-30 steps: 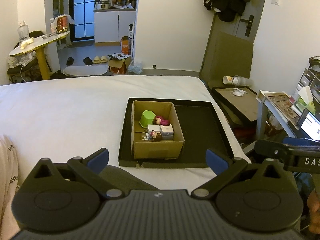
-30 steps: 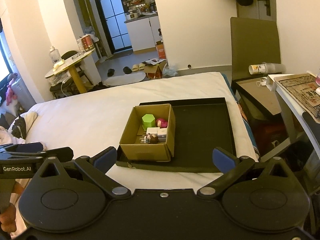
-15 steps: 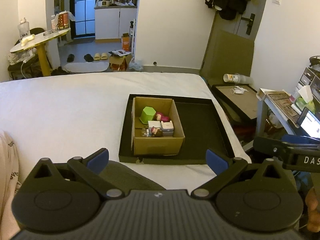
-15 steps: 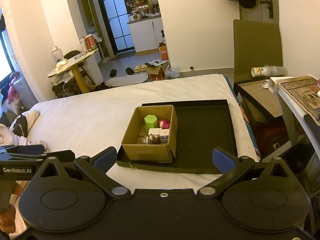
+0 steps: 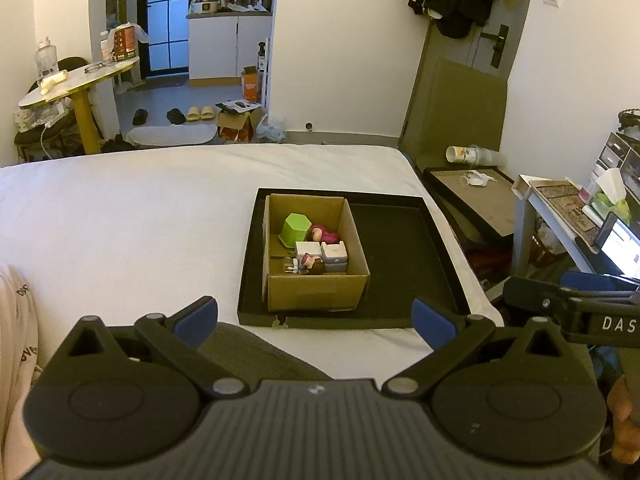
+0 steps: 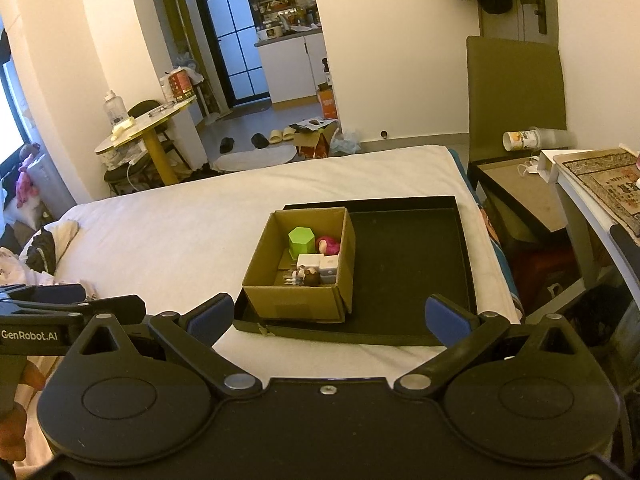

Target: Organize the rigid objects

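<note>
A cardboard box [image 5: 316, 292] [image 6: 292, 304] stands in the left half of a black tray [image 5: 404, 248] [image 6: 408, 260] on the white bed. Inside the box lie a green hexagonal block [image 5: 295, 229] [image 6: 302, 239], a pink figure [image 5: 325, 235] [image 6: 329, 245], white cubes [image 5: 320, 254] [image 6: 320, 264] and a small brown-haired figurine [image 5: 308, 265] [image 6: 305, 276]. My left gripper [image 5: 316, 318] and my right gripper [image 6: 330, 314] hover wide open in front of the tray's near edge, nothing between their fingers.
The white bed [image 5: 140, 220] spreads to the left of the tray. A low side table [image 5: 476, 200] and a desk with a laptop [image 5: 616, 240] stand on the right. Clothing lies at the bed's left edge [image 6: 40, 244]. A round table [image 6: 148, 120] is far left.
Both grippers have drawn back and risen slightly, so the box and tray look a little farther off. Jaws stay open; nothing in the box has moved.
</note>
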### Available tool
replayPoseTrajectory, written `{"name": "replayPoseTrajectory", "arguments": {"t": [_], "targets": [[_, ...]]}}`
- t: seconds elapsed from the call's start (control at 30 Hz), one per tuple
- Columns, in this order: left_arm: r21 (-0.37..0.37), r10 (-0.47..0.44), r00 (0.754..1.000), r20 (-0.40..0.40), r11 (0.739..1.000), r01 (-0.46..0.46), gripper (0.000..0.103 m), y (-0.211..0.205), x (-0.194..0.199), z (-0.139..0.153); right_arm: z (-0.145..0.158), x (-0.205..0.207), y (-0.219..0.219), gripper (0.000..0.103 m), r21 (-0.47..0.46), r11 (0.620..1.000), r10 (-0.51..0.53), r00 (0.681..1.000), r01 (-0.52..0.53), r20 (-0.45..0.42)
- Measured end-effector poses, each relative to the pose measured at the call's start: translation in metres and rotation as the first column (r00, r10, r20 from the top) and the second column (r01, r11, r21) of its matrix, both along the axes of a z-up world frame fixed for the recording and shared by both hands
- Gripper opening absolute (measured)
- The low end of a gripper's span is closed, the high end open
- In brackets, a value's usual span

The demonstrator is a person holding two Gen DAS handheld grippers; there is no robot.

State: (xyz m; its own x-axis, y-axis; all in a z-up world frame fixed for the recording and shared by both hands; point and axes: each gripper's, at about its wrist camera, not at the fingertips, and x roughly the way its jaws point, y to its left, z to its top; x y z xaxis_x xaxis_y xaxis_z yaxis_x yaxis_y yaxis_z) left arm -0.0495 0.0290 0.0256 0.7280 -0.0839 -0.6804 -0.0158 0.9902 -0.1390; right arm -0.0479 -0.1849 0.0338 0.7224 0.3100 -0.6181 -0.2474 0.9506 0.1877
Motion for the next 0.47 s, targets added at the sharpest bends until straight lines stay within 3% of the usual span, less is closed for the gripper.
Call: {"name": "replayPoseTrajectory", "arguments": {"t": [0.47], "targets": [[0.021, -0.002, 1.000, -0.002, 1.000, 0.002, 0.103, -0.0027, 0.0013, -0.0025, -0.0040, 0.0021, -0.0025, 0.103, 0.000, 1.000, -0.004, 1.000, 0.004, -0.002]]}}
